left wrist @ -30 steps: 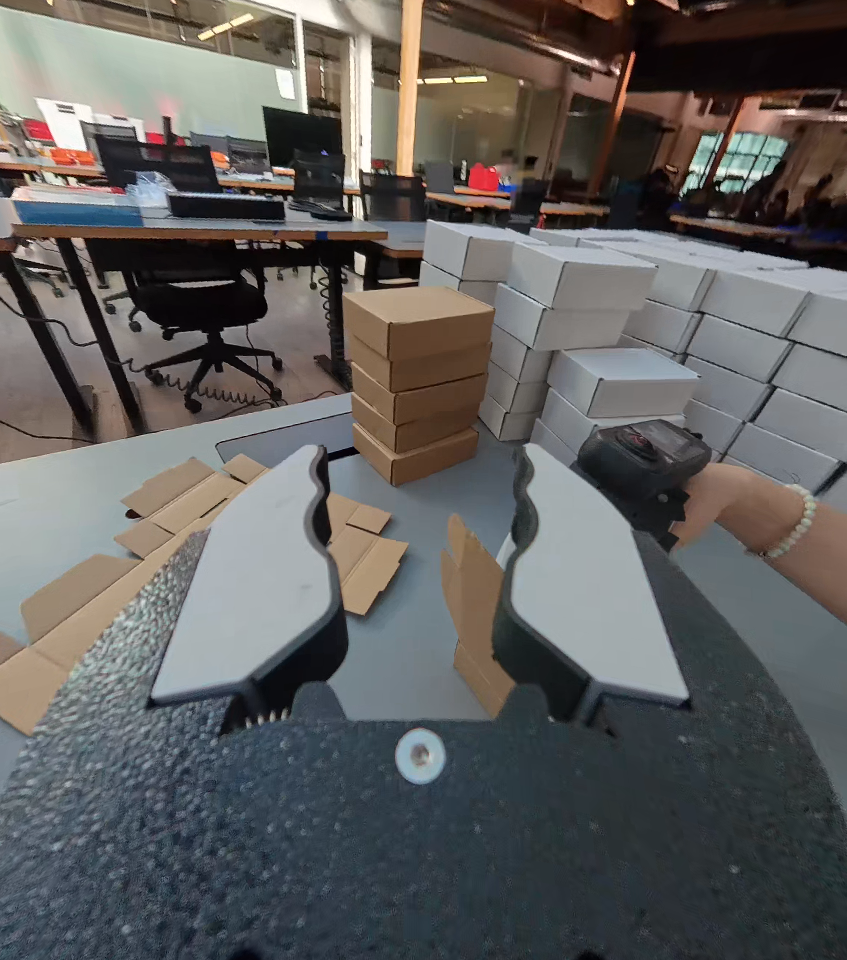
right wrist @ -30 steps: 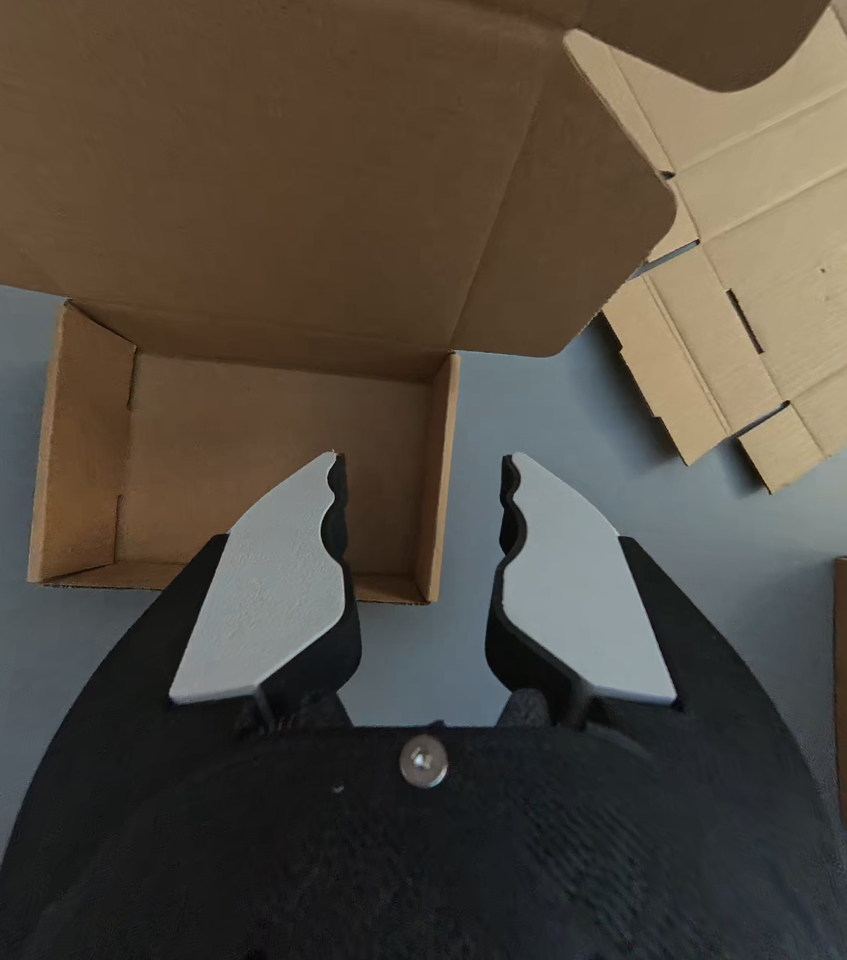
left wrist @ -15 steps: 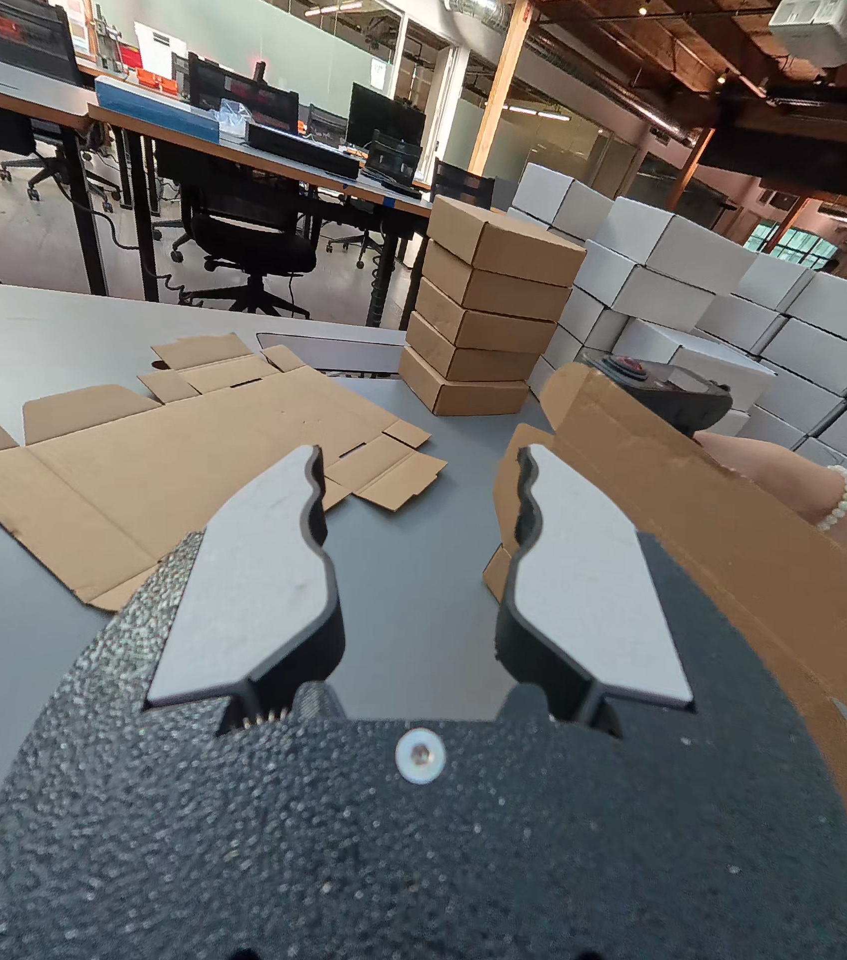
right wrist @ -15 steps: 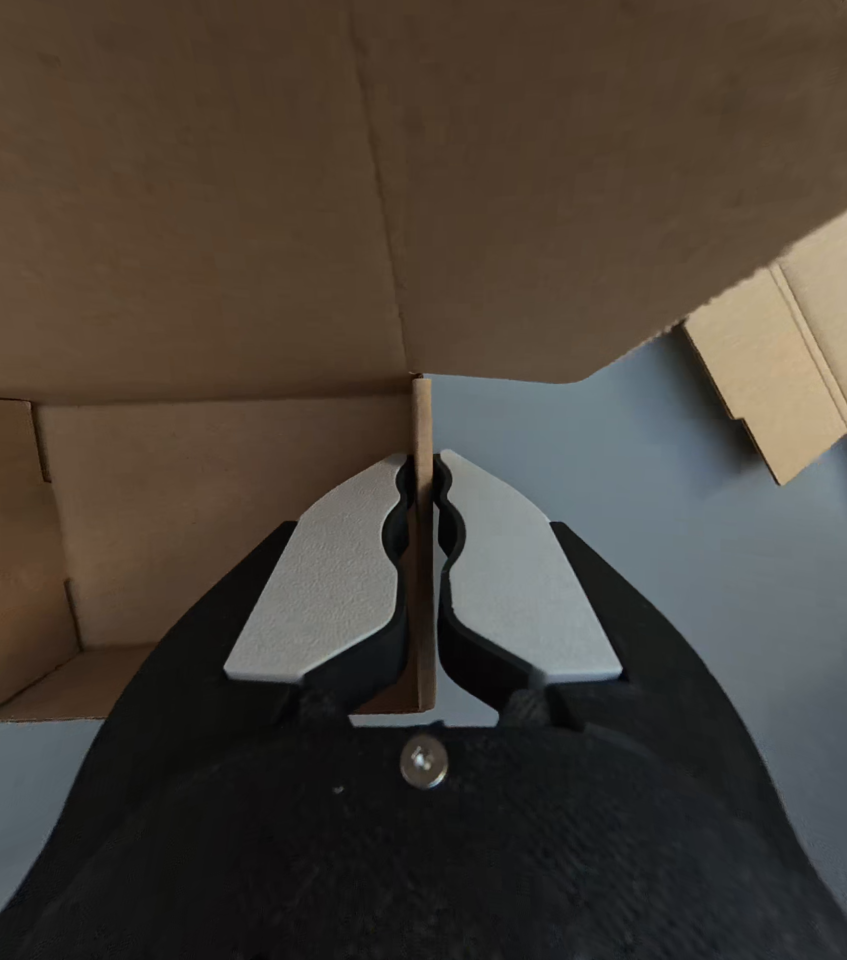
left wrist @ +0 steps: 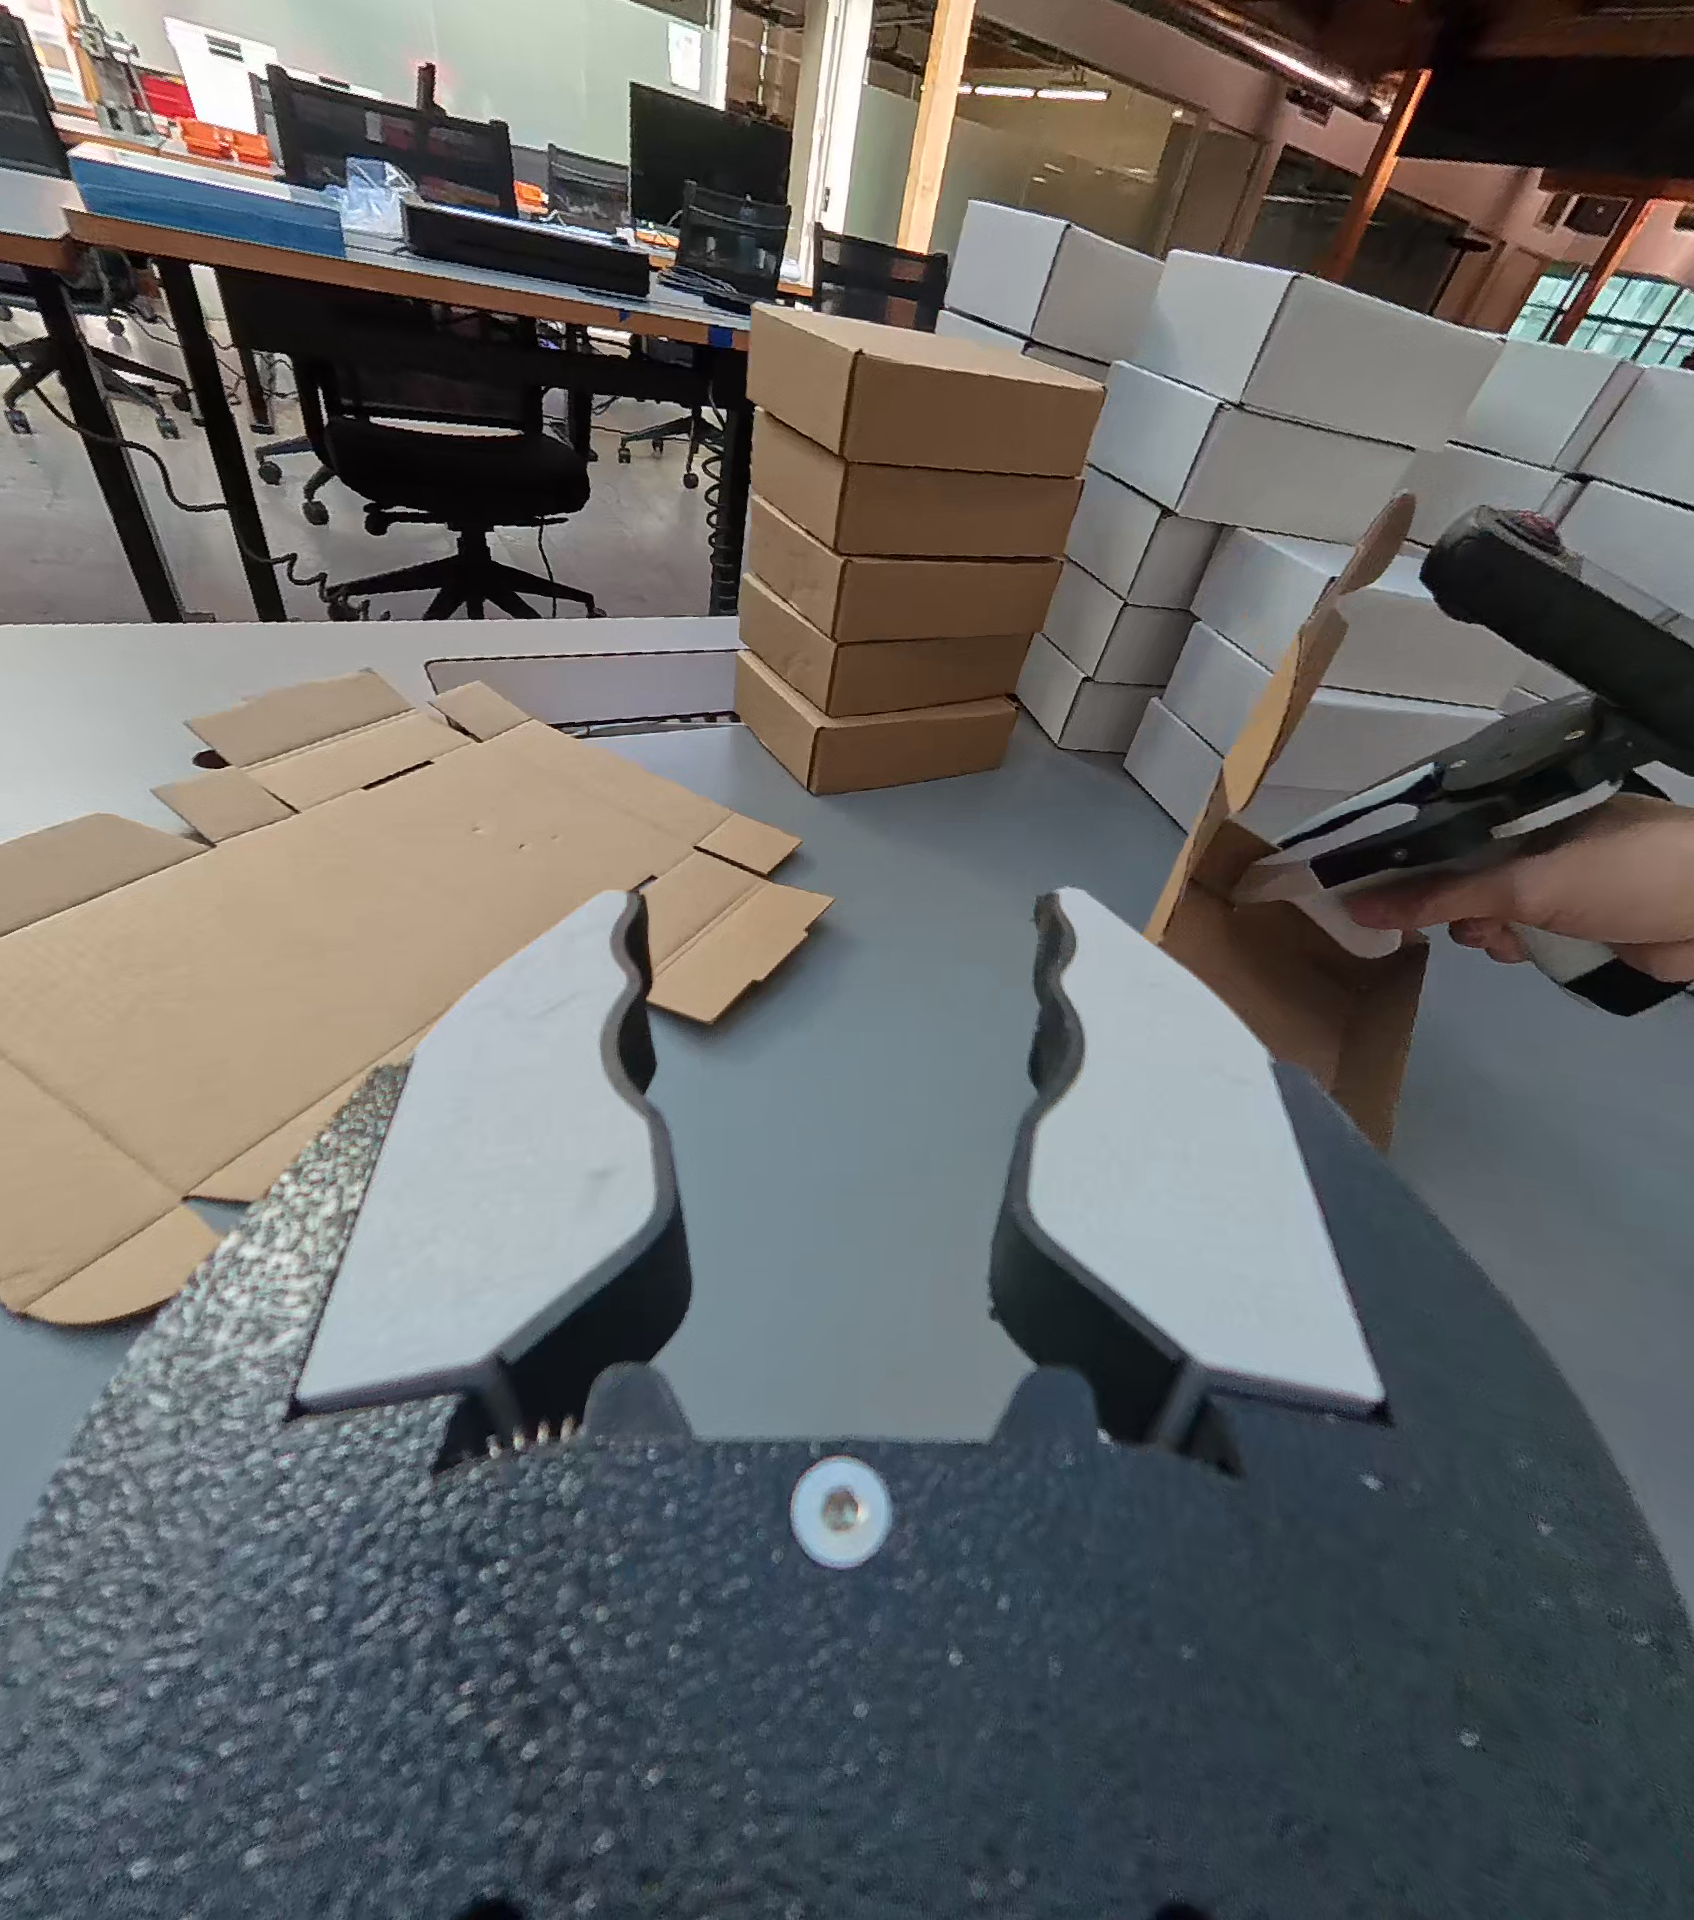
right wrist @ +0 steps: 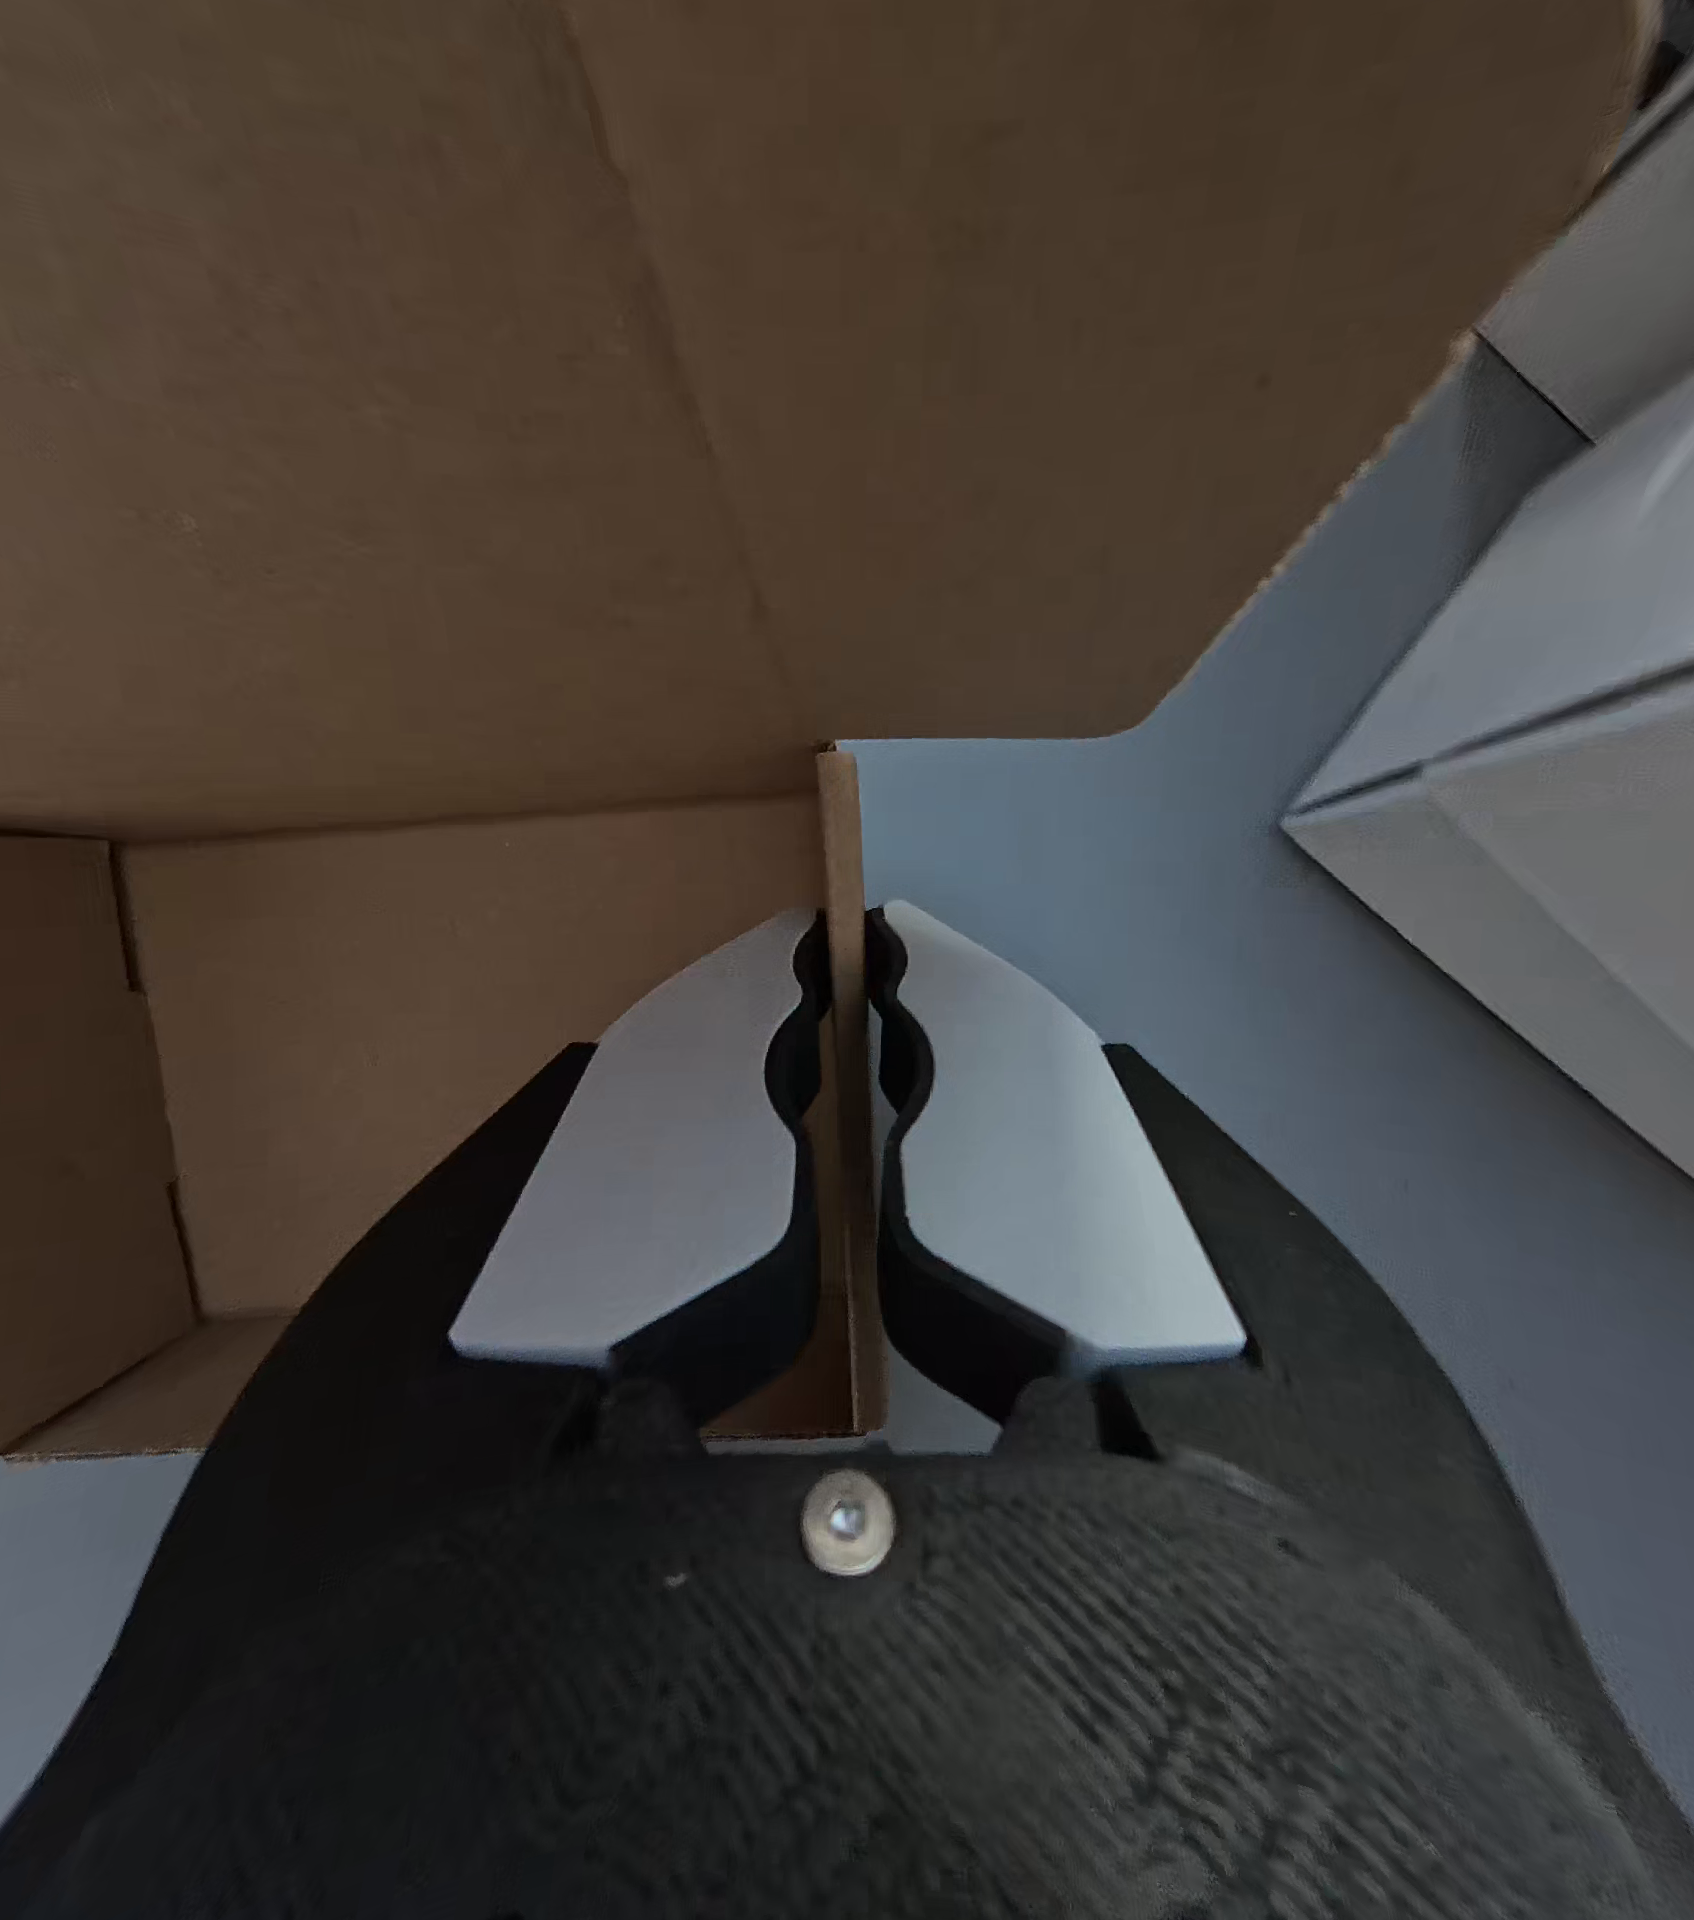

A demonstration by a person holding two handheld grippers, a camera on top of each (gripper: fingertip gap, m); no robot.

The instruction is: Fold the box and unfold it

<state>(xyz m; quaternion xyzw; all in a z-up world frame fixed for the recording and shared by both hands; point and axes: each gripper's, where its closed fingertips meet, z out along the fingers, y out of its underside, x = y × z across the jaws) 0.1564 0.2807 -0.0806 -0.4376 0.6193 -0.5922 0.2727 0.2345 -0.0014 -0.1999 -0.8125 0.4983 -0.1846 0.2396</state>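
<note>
A brown cardboard box (right wrist: 469, 1049) is folded up, its lid flap (right wrist: 614, 364) standing open above it. My right gripper (right wrist: 845, 920) is shut on the box's right side wall (right wrist: 838, 831), one finger inside and one outside. In the left wrist view the same box (left wrist: 1310, 987) is at the right, held off the grey table (left wrist: 874, 1039) by the right gripper (left wrist: 1279, 883). My left gripper (left wrist: 838, 914) is open and empty over the table, left of the box. A flat unfolded brown box blank (left wrist: 230, 956) lies to its left.
A stack of several closed brown boxes (left wrist: 895, 561) stands at the back of the table. Piles of white boxes (left wrist: 1342, 436) line the right side, and also show in the right wrist view (right wrist: 1601, 727). Desks and office chairs (left wrist: 448, 457) are beyond the table.
My right gripper closed on the box's side wall, then carried the box to the right, toward the white boxes. My left gripper stayed open and its view shifted.
</note>
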